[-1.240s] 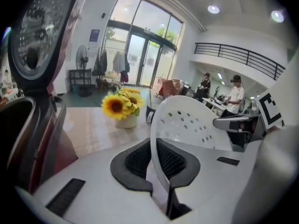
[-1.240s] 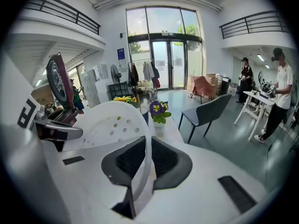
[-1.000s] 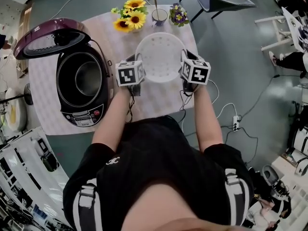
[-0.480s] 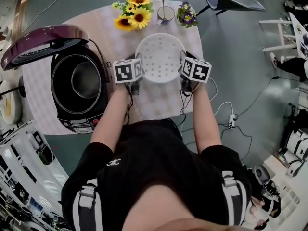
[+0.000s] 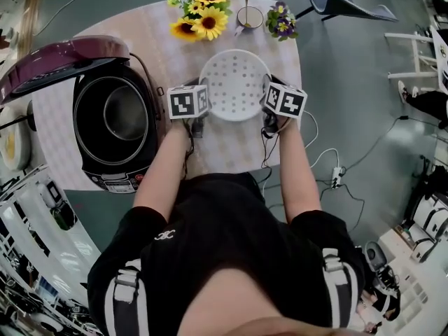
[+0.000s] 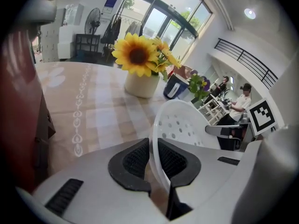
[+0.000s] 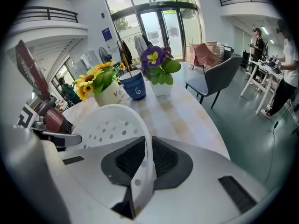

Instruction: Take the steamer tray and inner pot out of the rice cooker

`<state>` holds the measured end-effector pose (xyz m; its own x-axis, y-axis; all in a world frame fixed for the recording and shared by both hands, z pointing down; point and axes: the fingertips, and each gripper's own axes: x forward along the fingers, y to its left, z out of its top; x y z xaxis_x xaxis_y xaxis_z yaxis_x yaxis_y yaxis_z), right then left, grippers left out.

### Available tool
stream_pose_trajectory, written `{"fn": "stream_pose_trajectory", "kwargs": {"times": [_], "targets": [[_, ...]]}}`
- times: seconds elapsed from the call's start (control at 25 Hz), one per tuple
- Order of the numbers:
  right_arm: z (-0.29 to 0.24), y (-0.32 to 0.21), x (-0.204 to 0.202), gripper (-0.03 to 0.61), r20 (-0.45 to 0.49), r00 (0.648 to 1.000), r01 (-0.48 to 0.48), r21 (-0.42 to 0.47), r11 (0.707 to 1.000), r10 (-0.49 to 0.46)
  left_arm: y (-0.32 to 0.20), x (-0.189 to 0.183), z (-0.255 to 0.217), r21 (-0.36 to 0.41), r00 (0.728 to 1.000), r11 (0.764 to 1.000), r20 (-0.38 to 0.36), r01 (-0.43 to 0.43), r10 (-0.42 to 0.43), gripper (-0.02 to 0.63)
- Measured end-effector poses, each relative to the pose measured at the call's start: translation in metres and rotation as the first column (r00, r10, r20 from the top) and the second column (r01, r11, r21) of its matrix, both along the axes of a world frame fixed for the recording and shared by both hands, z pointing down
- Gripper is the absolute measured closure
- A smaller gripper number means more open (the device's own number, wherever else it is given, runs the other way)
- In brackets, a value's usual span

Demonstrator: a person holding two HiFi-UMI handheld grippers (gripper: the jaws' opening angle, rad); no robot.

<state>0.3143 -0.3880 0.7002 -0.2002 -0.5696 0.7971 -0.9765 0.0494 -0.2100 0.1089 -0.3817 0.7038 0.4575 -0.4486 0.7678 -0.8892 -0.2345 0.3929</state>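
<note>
The white perforated steamer tray (image 5: 234, 85) hangs low over the checked table (image 5: 147, 47), held by both rims. My left gripper (image 5: 199, 105) is shut on its left rim, the rim (image 6: 156, 139) pinched between the black pads. My right gripper (image 5: 267, 103) is shut on the right rim (image 7: 145, 153). The rice cooker (image 5: 112, 128) stands at the left with its purple lid (image 5: 59, 58) raised. The metal inner pot (image 5: 124, 117) sits inside it.
A vase of sunflowers (image 5: 201, 18), a blue cup (image 5: 249, 18) and a small pot of purple flowers (image 5: 281, 21) stand at the table's far edge. Cables (image 5: 329, 166) trail on the floor at the right. A grey chair (image 5: 343, 2) stands beyond the table.
Both grippers have sunk with the tray toward the table, staying to the right of the cooker. The grip on both rims is the same.
</note>
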Motion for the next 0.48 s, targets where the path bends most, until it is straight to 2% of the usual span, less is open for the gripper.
{"fn": "stream_pose_trajectory", "kwargs": {"times": [0.2,0.48], "targets": [[0.005,0.002,-0.003,0.535,0.031,0.999,0.023,-0.017,1.0,-0.023,0.001,-0.005,0.004,-0.02,1.0,1.0,0.002,0.013,-0.013,0.572],[-0.018,0.001,0.001,0.535,0.053,0.998,0.019,0.064,0.998,-0.023,-0.006,-0.013,-0.022,0.063,0.999,0.997,0.022,0.048,-0.049,0.523]]}}
